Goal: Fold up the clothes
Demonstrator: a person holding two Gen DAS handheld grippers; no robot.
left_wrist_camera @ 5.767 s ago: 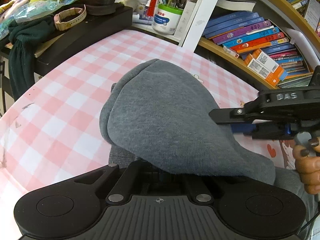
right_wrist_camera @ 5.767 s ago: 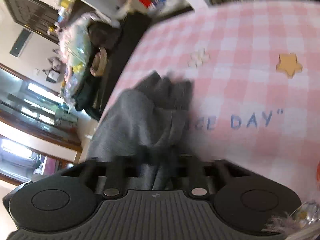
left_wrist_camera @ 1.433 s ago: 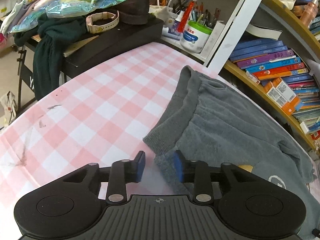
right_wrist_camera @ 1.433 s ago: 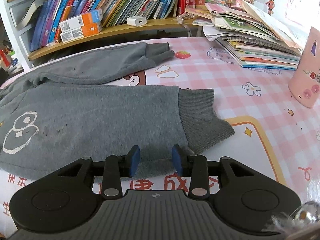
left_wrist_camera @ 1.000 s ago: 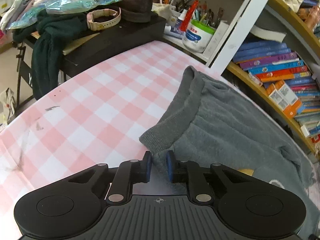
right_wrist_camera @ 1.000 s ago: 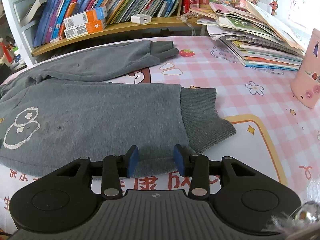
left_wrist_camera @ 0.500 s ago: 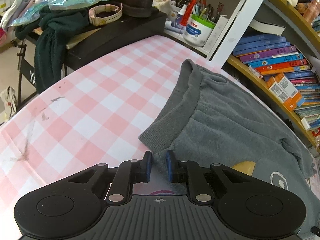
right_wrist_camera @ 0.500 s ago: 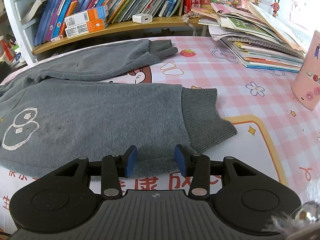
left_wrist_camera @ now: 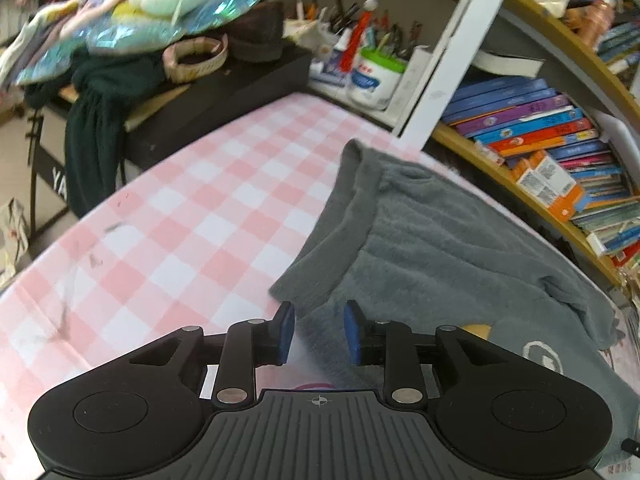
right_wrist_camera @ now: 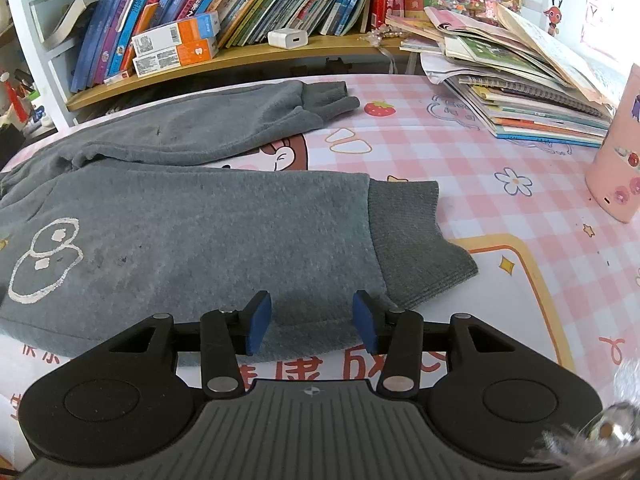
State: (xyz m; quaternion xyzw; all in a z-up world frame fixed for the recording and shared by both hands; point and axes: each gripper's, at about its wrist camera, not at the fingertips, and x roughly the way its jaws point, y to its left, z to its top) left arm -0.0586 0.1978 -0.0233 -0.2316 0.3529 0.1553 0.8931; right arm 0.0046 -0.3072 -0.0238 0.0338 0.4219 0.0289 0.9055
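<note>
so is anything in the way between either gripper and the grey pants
Nothing visible. The open left gripper sits at the grey fleece pants' waistband corner; the open right gripper straddles the near leg's edge by the ribbed cuff.

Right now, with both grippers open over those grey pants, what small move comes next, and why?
Probably close the right gripper on the near leg's edge by its ribbed cuff: the grey sweatpants lie flat, and its open jaws already straddle that edge, ready to lift for folding.
</note>
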